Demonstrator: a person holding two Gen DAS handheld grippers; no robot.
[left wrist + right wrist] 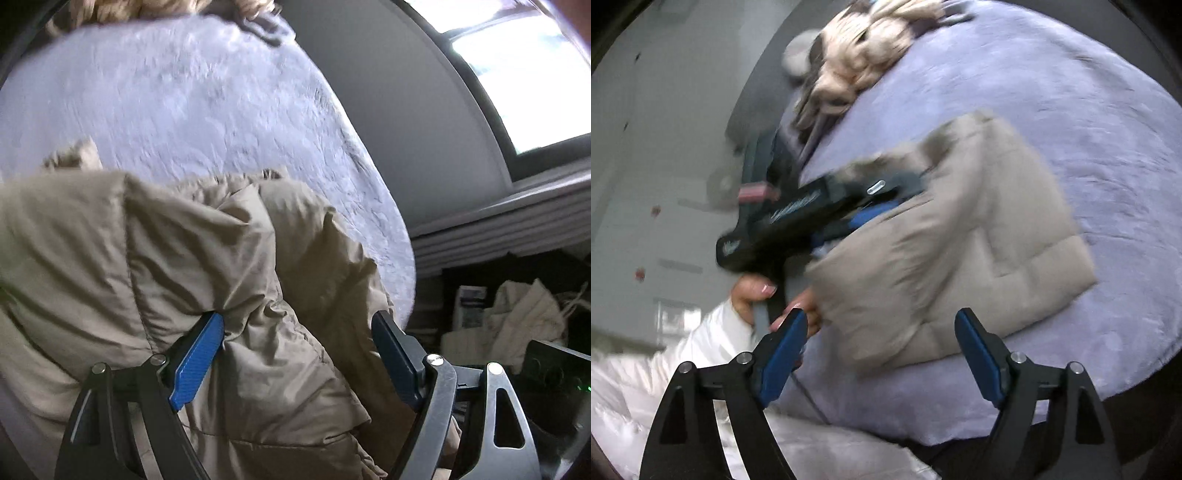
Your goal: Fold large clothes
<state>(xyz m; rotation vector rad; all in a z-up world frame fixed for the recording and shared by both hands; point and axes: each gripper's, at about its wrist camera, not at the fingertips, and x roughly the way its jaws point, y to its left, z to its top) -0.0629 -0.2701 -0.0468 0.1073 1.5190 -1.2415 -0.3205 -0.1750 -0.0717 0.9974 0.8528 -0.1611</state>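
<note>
A beige quilted jacket (155,258) lies folded on a lavender fuzzy bed cover (192,96). In the left wrist view my left gripper (297,321) stands wide open with a thick bunch of the jacket between its blue fingers (199,358); the jaws are not closed on it. In the right wrist view the jacket (960,236) lies as a folded block on the cover (1089,110). The left gripper (871,214) shows there, blurred, at the jacket's left edge. My right gripper (881,321) is open and empty above the jacket's near edge.
A pile of cream and grey clothes (864,62) lies at the bed's far end. A white puffy garment (701,369) is at the lower left. A window (517,74), a radiator (509,229) and cluttered bags (517,314) are right of the bed.
</note>
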